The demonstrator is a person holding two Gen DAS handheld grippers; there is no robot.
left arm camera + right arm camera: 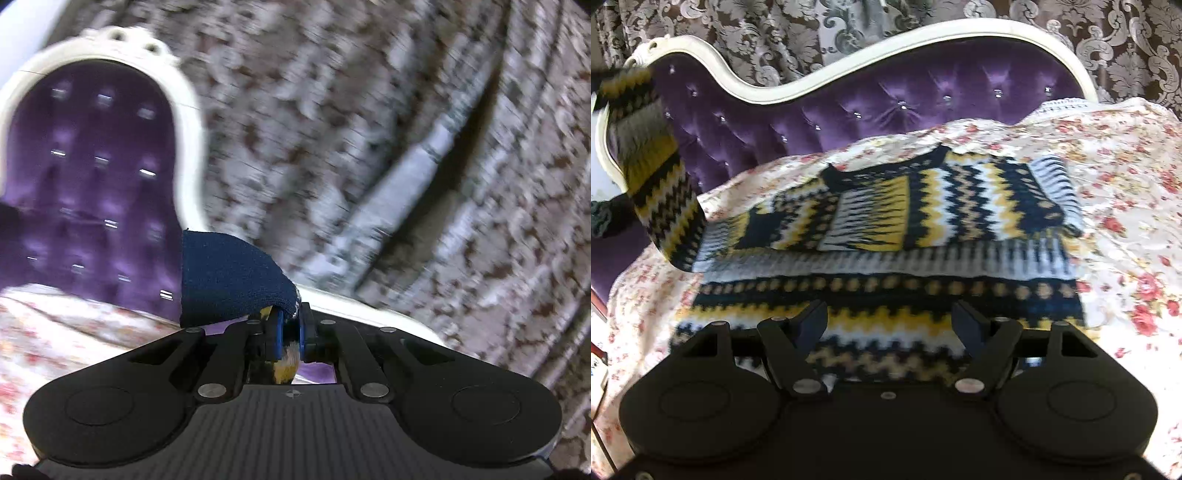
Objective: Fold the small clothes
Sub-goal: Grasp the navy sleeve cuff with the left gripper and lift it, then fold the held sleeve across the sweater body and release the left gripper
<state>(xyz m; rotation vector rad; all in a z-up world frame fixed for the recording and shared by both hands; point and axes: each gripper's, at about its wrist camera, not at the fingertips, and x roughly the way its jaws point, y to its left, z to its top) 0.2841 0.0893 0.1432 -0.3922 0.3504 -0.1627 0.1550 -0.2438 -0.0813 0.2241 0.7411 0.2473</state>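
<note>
A small knitted sweater with navy, yellow and white zigzag bands lies flat on the floral cover. Its right sleeve is folded across the chest. Its left sleeve is lifted high at the far left of the right wrist view. My left gripper is shut on that sleeve's navy cuff, raised above the sofa. My right gripper is open and empty, just above the sweater's lower hem.
The sofa has a purple tufted back with a white carved frame. Patterned curtains hang behind. The floral cover spreads to the right of the sweater.
</note>
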